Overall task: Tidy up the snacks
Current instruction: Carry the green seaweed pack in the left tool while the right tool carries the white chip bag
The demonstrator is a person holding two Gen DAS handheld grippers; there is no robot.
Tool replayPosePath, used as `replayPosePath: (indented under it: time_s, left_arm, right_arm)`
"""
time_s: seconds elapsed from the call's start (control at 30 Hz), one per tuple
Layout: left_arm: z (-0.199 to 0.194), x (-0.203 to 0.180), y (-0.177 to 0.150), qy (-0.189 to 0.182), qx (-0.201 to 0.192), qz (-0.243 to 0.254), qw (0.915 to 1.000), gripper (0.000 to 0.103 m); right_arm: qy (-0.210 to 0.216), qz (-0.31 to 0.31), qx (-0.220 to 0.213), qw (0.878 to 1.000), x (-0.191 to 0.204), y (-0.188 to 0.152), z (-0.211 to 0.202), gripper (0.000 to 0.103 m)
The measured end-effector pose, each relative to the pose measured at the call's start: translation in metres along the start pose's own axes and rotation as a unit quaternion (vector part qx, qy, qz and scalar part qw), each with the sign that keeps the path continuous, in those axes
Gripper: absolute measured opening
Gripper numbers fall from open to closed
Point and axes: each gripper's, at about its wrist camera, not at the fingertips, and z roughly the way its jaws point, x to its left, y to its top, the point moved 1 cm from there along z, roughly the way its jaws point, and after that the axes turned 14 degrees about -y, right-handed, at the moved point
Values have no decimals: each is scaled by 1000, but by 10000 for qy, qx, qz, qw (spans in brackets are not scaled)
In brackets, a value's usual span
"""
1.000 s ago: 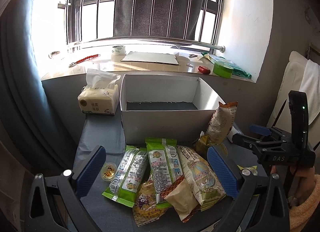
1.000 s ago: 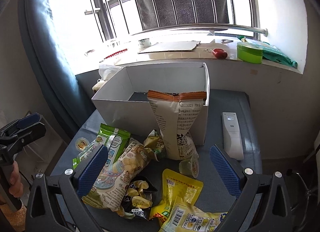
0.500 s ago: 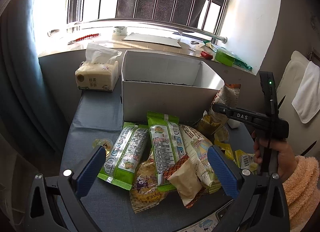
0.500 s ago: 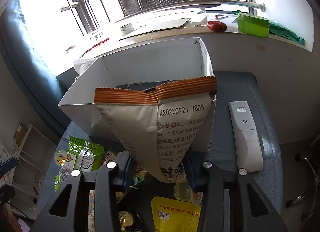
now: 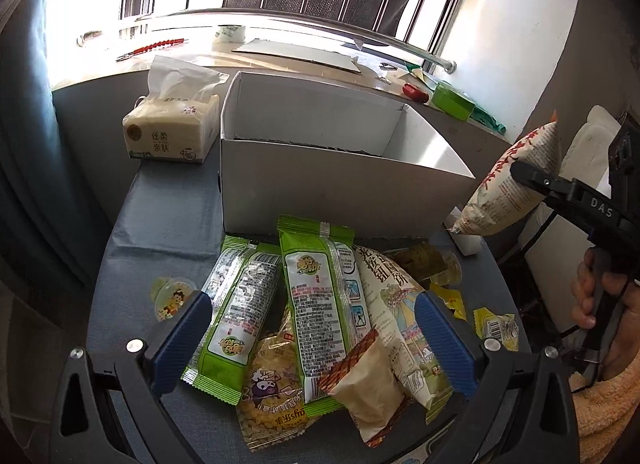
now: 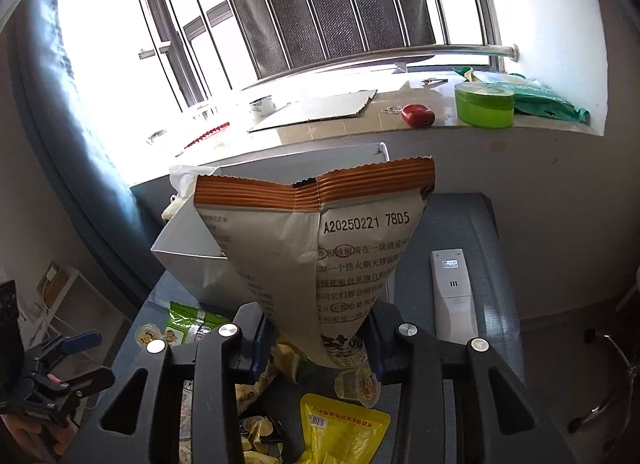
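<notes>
My right gripper [image 6: 316, 340] is shut on a cream snack bag with an orange top seal [image 6: 320, 248] and holds it in the air, right of the white open box [image 5: 340, 184]. The bag [image 5: 516, 184] and right gripper [image 5: 532, 180] also show in the left wrist view. My left gripper [image 5: 312, 340] is open, low over a pile of snack packs: two green packs [image 5: 316, 304], a pale pack [image 5: 392, 304], a yellow corn pack [image 5: 276, 396] and a small beige pack [image 5: 372, 384]. The box holds no snacks that I can see.
A tissue pack [image 5: 172, 132] stands left of the box. A white remote [image 6: 454, 296] lies on the blue table, right of the box. A jelly cup [image 5: 168, 296] and yellow packs [image 6: 340, 428] lie loose. The windowsill [image 6: 360, 120] behind holds cardboard and a green tape roll.
My right gripper closed on the cream bag that leaned against the box and lifted it off the table. My left gripper drew nearer to the snack pile, still open.
</notes>
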Motion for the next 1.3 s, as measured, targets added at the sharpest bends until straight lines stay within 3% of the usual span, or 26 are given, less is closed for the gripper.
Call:
replayPosePath:
  time_s: [0.17,0.27,0.3,0.33,0.43,0.57,0.63,0.83,1.0,1.3]
  left_arm:
    - [38,5,10,86,392,-7,9992,102]
    - [57,9,12,190,592,30,9981,94]
    - [63,12,11,229,670,22,9975,79]
    - [68,14,10,248,771,2,9967,51]
    - [64,16,6,39,647,-70,9979,50]
    - [45,4,6,91,382,261,9989,46]
    - [31,2,7,5,245,293,9993,19]
    - [6,-7,19,-44,-18,499,9987,15]
    - [-17,-14,40,-349,-358,517,9974,15]
    - [-24,-23,124,-415,-1050,964,9889,15]
  right_arm:
    - [10,85,-255,9996,-5,0,-35,42]
    - [-36,38,-308,9995,-5,-7,-48,42]
    - [-57,21,-318,9995,-5,-9,-52,42]
    - [-77,2,-317,9995,-6,-11,-54,42]
    - [-106,-19,-283,9995,-8,-17,-59,42]
    - [-85,42,-197,9998,-13,-23,-59,42]
    - [-26,104,-165,9998,-14,-25,-57,42]
    - [42,59,-120,9999,-7,-27,-53,42]
    - [136,-26,-196,9997,1,-22,-55,42]
    - [428,-173,-214,9987,34,28,-29,42]
